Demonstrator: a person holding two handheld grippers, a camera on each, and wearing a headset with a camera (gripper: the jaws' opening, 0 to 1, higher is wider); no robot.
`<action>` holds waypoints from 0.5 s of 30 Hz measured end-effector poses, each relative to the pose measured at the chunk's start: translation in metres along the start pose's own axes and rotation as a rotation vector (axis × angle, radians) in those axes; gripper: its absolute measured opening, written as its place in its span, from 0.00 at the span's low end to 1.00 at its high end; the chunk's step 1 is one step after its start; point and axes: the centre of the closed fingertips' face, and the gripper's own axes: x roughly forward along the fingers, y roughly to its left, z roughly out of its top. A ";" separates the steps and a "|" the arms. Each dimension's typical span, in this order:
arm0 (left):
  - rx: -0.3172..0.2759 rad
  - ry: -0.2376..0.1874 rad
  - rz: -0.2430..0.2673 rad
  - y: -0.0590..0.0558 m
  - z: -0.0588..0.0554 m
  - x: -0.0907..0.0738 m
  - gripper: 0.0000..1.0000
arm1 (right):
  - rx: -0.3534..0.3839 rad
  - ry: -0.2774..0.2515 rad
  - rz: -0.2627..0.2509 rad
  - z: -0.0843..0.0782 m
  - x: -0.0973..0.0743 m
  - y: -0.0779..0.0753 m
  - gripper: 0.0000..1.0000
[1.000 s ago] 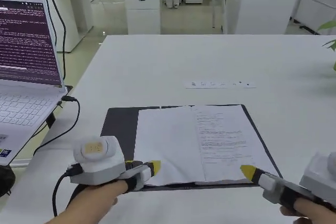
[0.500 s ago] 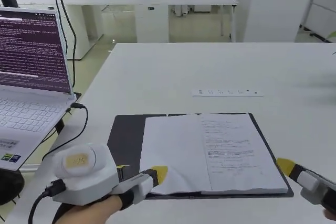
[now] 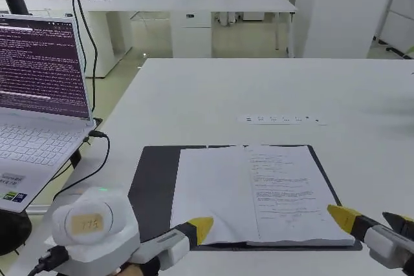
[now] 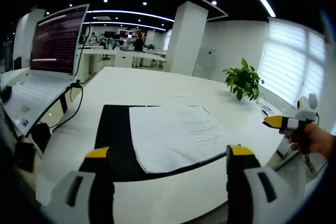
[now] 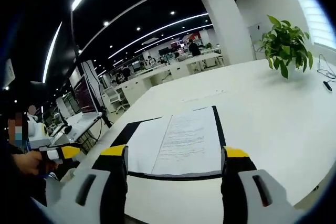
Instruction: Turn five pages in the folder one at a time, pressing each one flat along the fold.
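- The folder (image 3: 152,185) is shown lying open on the bench (image 3: 259,88), close to the near edge, with its dark cover spread flat beneath the paper.
- To the left of the fold (image 3: 252,192) a blank sheet (image 3: 210,192) is seen, and to the right a printed page (image 3: 288,189). Both lie level, and no sheet is raised or caught in mid-turn.
- The number of pages already turned cannot be read from the stack. The work is judged to stand between turns, with the printed page yet to be lifted, carried over and pressed along the fold.
- The left tongs (image 4: 168,151) are spread wide and hold nothing. In the head view one yellow tip is placed at the near left corner of the blank sheet; whether it touches the paper cannot be told.
- The right tongs (image 5: 174,151) are likewise wide apart and empty, and are set just beside the near right corner of the printed page.
- A white strip (image 3: 281,119) is seen on the bench beyond the folder.
- A laptop (image 3: 39,95) stands open to the left, well apart from the folder, with a cable (image 3: 87,159) running from it.
- A potted plant (image 4: 242,80) stands at the far side.
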 end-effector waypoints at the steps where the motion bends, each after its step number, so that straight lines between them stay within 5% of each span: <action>1: 0.002 0.000 0.003 0.000 0.000 0.000 0.94 | -0.014 0.001 0.005 0.000 -0.001 0.000 0.80; 5: 0.037 -0.007 0.030 0.001 -0.001 -0.005 0.99 | -0.087 -0.012 0.004 0.004 -0.003 0.001 1.00; 15: 0.037 -0.002 0.058 0.002 -0.001 -0.015 0.99 | -0.109 -0.007 0.008 0.011 -0.009 -0.002 1.00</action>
